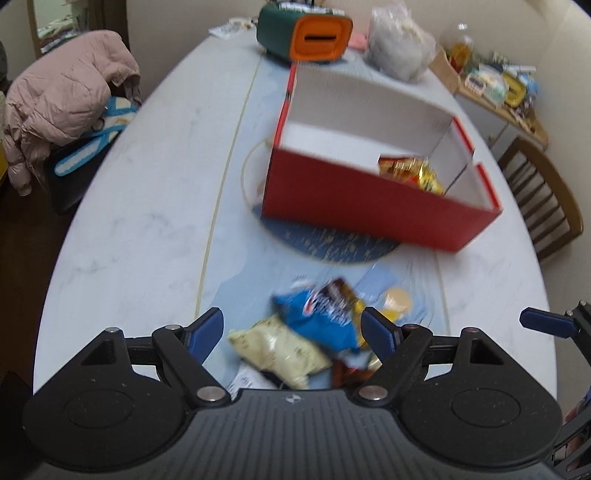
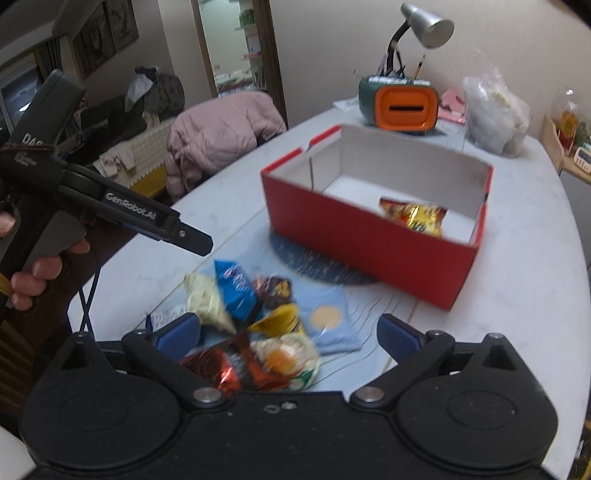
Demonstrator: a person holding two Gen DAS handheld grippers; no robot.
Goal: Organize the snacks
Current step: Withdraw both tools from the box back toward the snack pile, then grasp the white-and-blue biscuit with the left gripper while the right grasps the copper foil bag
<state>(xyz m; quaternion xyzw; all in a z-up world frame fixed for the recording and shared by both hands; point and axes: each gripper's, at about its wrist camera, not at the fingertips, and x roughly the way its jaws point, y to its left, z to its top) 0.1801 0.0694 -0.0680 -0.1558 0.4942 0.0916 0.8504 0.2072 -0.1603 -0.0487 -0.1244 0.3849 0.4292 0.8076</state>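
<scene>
Left gripper: we hold it wide, empty, above the blue packet.
Right gripper: wide, empty, probably nearer the noodle packet.

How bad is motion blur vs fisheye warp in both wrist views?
Left wrist: snack pile and red box smeared, table edge bowed by the lens. Right wrist: snacks blurred too, orange-faced container fairly sharp; no strong glare in either.

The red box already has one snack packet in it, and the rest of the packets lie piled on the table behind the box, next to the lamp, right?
Not quite. The red box does hold one packet, but the rest of the packets are piled in front of the box, near the grippers, not behind it by the lamp. The right wrist view shows this.
</scene>
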